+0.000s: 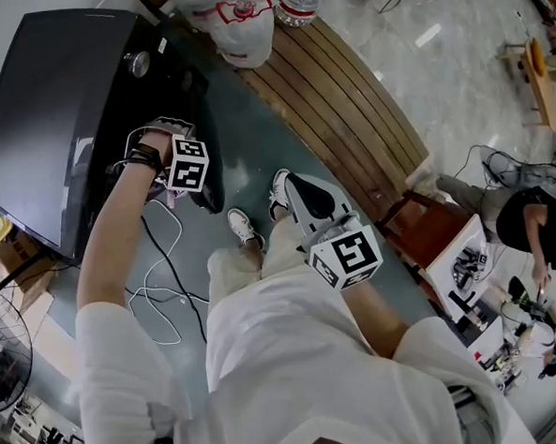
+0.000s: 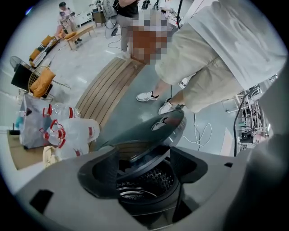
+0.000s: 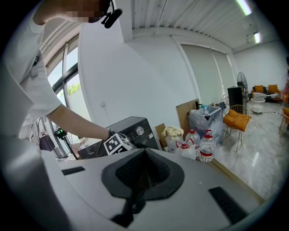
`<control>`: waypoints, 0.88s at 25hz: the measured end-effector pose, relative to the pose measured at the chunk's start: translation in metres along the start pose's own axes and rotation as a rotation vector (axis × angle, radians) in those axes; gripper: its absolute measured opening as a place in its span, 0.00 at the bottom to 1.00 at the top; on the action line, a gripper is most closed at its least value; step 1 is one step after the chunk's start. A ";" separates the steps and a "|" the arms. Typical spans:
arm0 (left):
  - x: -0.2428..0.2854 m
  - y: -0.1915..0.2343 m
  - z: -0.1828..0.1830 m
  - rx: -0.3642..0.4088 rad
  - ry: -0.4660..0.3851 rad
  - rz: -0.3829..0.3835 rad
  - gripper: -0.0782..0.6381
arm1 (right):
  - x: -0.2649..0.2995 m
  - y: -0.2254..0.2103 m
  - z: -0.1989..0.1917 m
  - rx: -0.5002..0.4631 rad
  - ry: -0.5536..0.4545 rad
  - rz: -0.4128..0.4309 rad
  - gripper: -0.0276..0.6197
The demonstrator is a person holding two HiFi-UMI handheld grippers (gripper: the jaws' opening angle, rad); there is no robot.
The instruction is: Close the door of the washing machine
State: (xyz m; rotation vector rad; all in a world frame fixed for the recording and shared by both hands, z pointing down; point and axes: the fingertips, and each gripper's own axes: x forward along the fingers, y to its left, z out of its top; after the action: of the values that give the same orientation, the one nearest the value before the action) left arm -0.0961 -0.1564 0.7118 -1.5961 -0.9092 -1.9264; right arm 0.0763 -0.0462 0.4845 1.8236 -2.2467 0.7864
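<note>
The black washing machine (image 1: 65, 117) stands at the upper left of the head view, and its control panel also shows in the right gripper view (image 3: 131, 131). My left gripper (image 1: 193, 176) points steeply down at the machine's front. In the left gripper view its jaws (image 2: 144, 169) stand wide apart. Between and below them lie the round dark door (image 2: 156, 131), part-way ajar, and the perforated drum (image 2: 151, 180). I cannot tell whether a pad touches the door. My right gripper (image 1: 293, 184) hangs over the floor near my shoes, away from the machine. Its jaws (image 3: 143, 176) are together with nothing in them.
A slatted wooden bench (image 1: 346, 109) runs beside the machine. Water bottles and a plastic bag (image 1: 242, 21) stand at its far end. A white cable (image 1: 160, 289) loops on the floor. A fan (image 1: 0, 355) stands at the left. A person (image 1: 531, 220) sits at the right.
</note>
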 end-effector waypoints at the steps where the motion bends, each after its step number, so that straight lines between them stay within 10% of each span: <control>1: 0.000 -0.002 -0.002 0.001 0.011 0.009 0.58 | 0.001 0.002 0.001 -0.002 0.000 0.006 0.04; 12: -0.011 -0.026 -0.018 -0.201 -0.073 0.123 0.57 | 0.018 0.029 0.000 -0.025 0.026 0.053 0.04; 22: 0.003 -0.057 -0.067 -0.766 -0.166 0.342 0.37 | 0.040 0.065 -0.005 -0.066 0.062 0.119 0.04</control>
State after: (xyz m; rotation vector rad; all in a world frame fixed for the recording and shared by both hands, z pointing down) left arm -0.1817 -0.1682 0.6971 -2.1702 0.1093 -2.0123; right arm 0.0040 -0.0704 0.4865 1.6271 -2.3307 0.7673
